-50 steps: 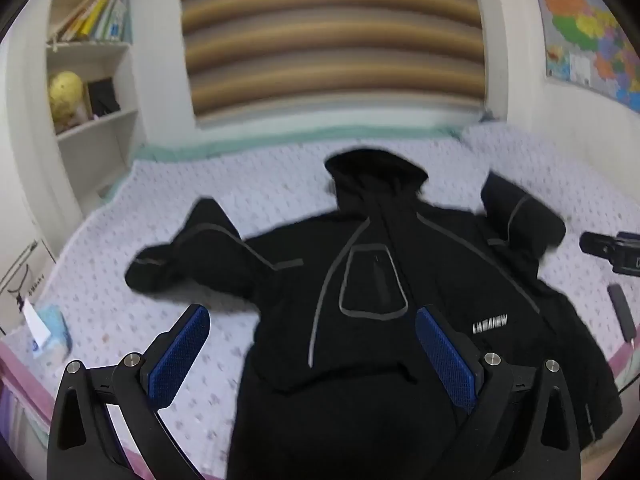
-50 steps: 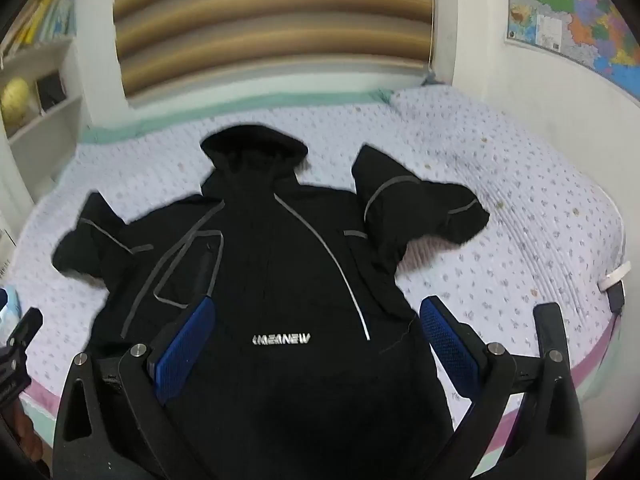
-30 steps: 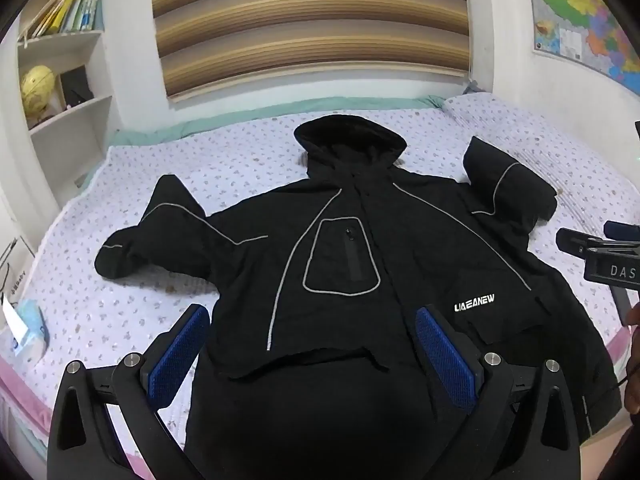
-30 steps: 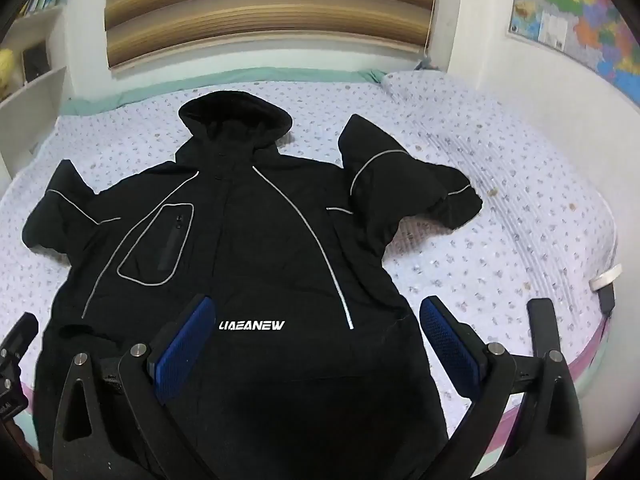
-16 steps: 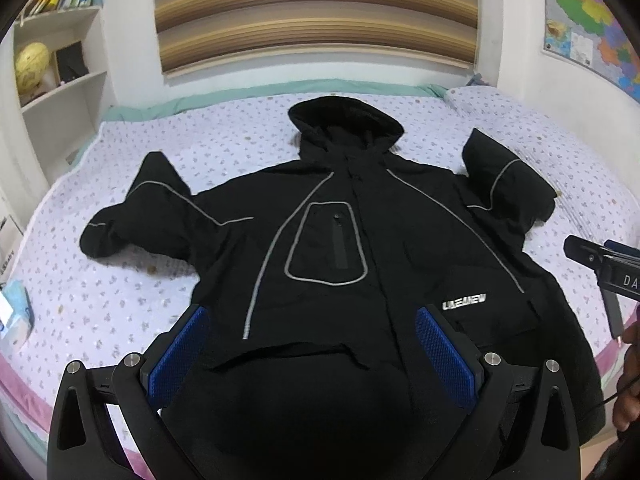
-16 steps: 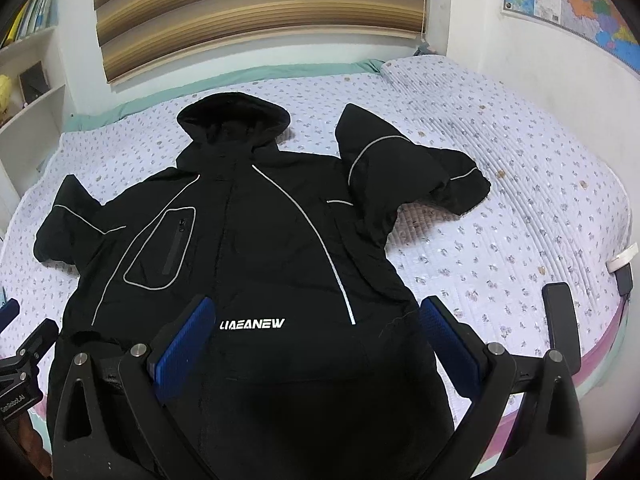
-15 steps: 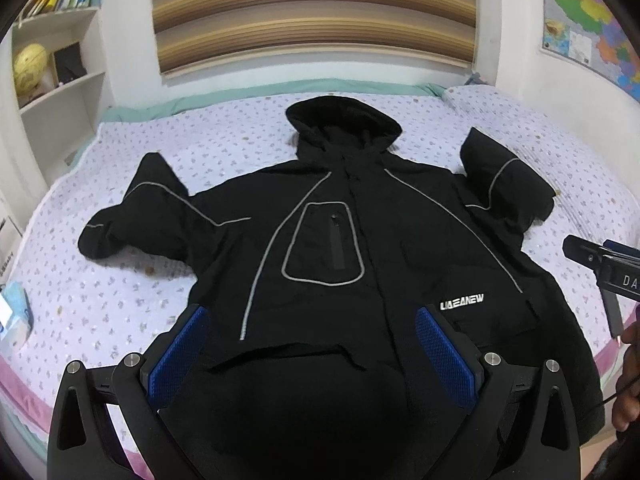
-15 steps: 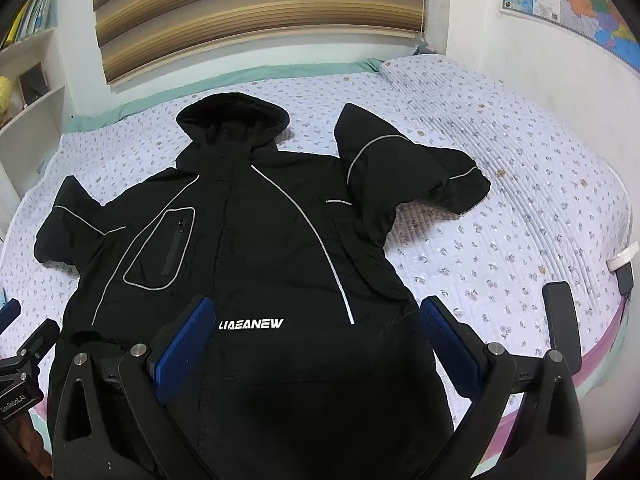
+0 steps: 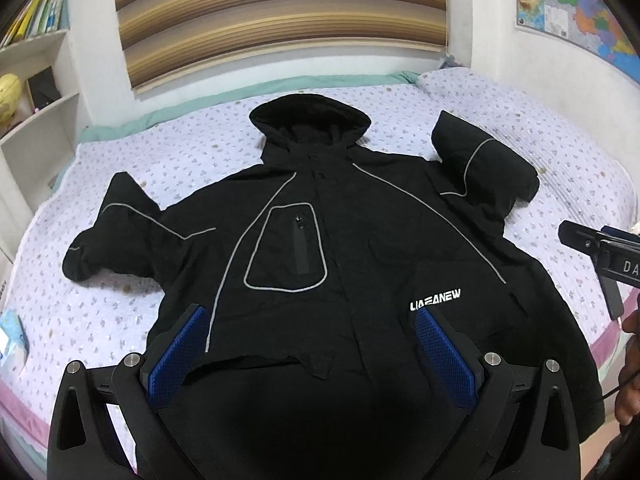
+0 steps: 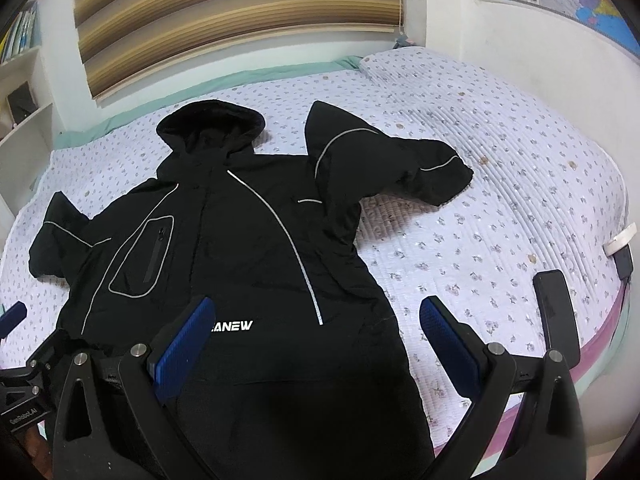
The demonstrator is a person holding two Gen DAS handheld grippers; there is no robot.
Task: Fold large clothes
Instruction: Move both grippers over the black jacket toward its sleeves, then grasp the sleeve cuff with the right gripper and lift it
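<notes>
A large black hooded jacket (image 9: 352, 248) with grey piping and a white logo lies face up and spread on the bed, hood toward the far wall; it also shows in the right wrist view (image 10: 240, 248). Both sleeves are bent outward. My left gripper (image 9: 312, 344) is open and empty, hovering above the jacket's lower front. My right gripper (image 10: 316, 340) is open and empty above the jacket's lower right edge. The right gripper's tip also shows at the right edge of the left wrist view (image 9: 592, 242).
The bed (image 10: 500, 184) has a pale floral quilt and a pink near edge. A dark phone (image 10: 556, 308) and a small dark device (image 10: 624, 260) lie at its right edge. A bookshelf (image 9: 36, 92) stands left; a tissue pack (image 9: 12, 336) lies at the left edge.
Both grippers have drifted a little, so the jacket sits slightly differently in view. The jacket itself has not moved and both jaws stay open.
</notes>
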